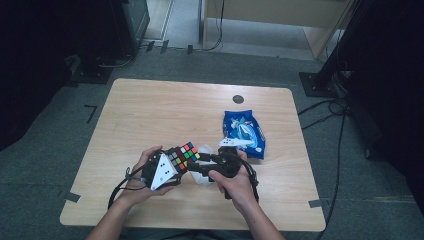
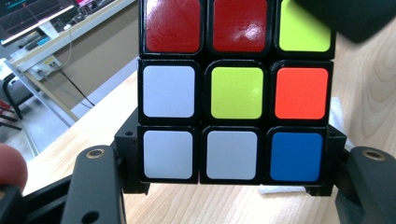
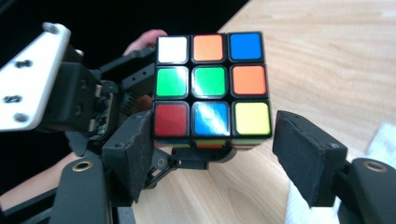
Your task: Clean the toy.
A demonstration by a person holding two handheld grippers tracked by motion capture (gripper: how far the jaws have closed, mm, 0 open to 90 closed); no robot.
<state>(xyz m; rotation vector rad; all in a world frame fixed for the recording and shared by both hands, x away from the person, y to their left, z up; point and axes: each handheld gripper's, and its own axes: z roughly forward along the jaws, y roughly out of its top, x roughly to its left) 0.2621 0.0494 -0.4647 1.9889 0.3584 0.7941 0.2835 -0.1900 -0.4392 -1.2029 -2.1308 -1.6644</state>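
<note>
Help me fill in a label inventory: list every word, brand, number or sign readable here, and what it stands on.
No text reads clearly.
Blue snack bag: white print, too small and blurred to read.
Puzzle cube: plain coloured stickers, no lettering.
Monitor behind the table: coloured lines, too blurred to read.

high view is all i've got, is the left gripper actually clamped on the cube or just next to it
Observer: Clamped. In the left gripper view both pads press the bottom row of the cube.
Operator: and the right one
Observer: The right gripper is open. One pad touches the cube's side, the other stands off.
Operator: anything under the cube
Observer: The right gripper view shows it held above the table.
</note>
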